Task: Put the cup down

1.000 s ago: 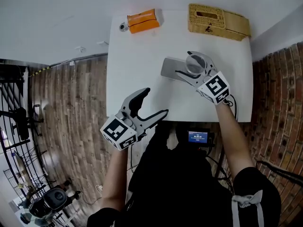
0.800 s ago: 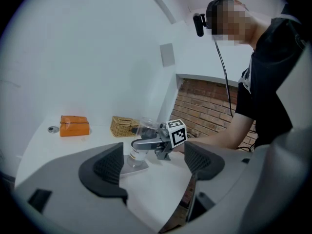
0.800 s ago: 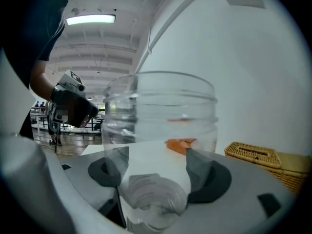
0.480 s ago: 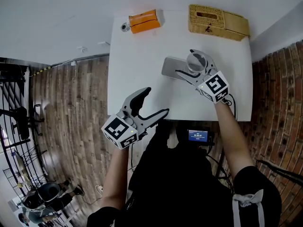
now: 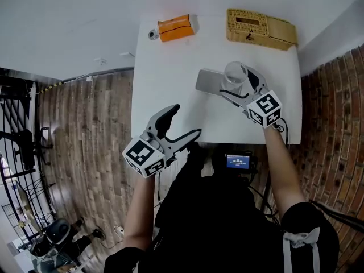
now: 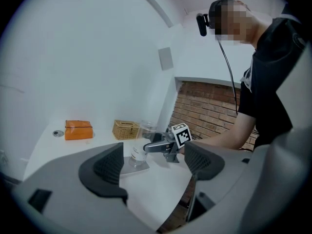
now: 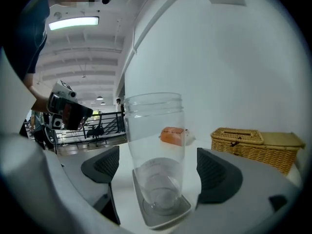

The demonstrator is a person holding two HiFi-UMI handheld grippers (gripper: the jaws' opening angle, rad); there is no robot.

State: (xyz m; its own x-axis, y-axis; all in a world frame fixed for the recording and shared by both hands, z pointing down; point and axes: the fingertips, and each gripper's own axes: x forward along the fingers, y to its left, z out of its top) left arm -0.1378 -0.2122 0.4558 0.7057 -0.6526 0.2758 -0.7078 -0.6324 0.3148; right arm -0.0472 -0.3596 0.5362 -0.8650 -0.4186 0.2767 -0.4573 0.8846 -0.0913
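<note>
White counter [image 5: 170, 101] bears our tall clear cup [image 7: 155, 130] upright, mouth up, on a grey square coaster [image 7: 183, 209]; right claw [image 7: 158, 172], jaws just opening, flanks it; left claw [image 6: 155, 165] gapes.

Clear and glossy, the see-through cup [image 7: 153, 145] could be glass or plastic; the tray [image 7: 165, 219] under it is smooth matt grey, and the white bench [image 5: 170, 90] has a plain, smooth finish. A basket [image 5: 261, 26] of woven tan wicker and an orange box [image 5: 175, 27] with a faint sheen contrast with the left gripper [image 5: 186, 120], moulded in matt grey plastic with dark, finely ribbed fingers [image 6: 108, 165]. The floor [image 5: 85, 129] is wood plank, the wall [image 5: 333, 112] rough red brick.
</note>
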